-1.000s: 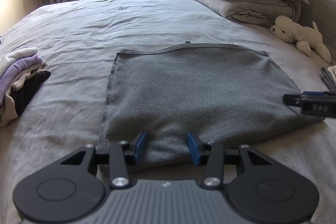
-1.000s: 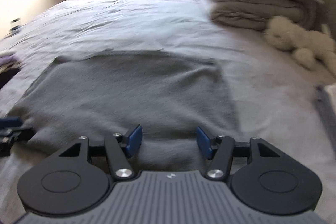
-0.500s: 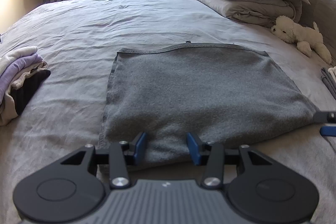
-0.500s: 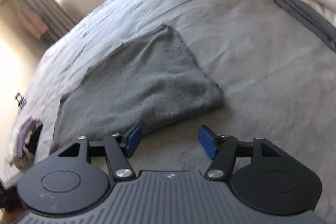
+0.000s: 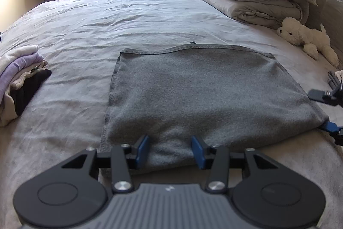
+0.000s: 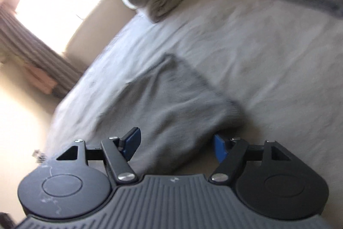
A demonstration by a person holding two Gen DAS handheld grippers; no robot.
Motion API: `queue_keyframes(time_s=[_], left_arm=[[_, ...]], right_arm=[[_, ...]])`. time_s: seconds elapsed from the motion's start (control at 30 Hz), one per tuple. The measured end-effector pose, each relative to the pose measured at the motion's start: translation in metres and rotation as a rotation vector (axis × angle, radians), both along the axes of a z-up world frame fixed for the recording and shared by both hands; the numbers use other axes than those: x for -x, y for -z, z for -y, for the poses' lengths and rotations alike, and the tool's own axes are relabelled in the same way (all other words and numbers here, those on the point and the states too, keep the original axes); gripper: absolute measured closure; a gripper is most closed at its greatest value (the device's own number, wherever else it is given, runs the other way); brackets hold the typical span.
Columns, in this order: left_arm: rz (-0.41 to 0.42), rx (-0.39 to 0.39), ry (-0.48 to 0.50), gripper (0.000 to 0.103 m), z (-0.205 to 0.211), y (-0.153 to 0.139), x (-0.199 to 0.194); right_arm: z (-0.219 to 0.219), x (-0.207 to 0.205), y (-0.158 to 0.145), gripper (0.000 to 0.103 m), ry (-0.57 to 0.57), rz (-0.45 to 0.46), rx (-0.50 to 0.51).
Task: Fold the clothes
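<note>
The left gripper (image 5: 170, 148), jaws part open, straddles a bunched near edge of the folded grey fleece cloth (image 5: 193, 89), though whether it pinches is unclear. The right gripper (image 6: 175, 146) has just been opening; its wide jaws bracket the cloth's right corner without pressing. The cloth lies flat on the grey-sheeted bed (image 5: 128, 18). Soft, light and limp, it is best taken at the corners.

Two matte-black handheld claws, blue-padded

Left claw (image 5: 170, 148) and right claw (image 6: 175, 144): ribbed grey housing, round black discs at 4 and 8 o'clock, silver screws on linkage arms, white scuffs on right's disc.
</note>
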State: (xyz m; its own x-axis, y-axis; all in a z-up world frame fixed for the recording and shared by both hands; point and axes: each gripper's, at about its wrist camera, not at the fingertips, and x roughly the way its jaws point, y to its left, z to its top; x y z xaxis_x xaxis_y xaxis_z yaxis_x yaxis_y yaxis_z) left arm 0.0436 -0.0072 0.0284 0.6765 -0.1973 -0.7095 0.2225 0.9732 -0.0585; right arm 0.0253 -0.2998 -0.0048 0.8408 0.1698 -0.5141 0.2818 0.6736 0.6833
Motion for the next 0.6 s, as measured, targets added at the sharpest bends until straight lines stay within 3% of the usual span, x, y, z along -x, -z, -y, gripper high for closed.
queue_keyframes(time_s=[0.1,0.23,0.37,0.6], left_arm=[[0.000,0.000,-0.001,0.057,0.000,0.000,0.000],[0.000,0.000,-0.001,0.057,0.000,0.000,0.000],[0.000,-0.001,-0.001,0.057,0.000,0.000,0.000],[-0.002,-0.005,-0.004,0.056,0.000,-0.001,0.000]], right_arm=[[-0.003,-0.002,0.000,0.033,-0.003,0.012,-0.011],[-0.004,-0.003,0.000,0.046,0.024,0.008,0.022],[-0.012,-0.005,-0.005,0.073,0.037,0.009,0.112],[-0.009,-0.007,-0.002,0.074,0.040,0.012,0.112]])
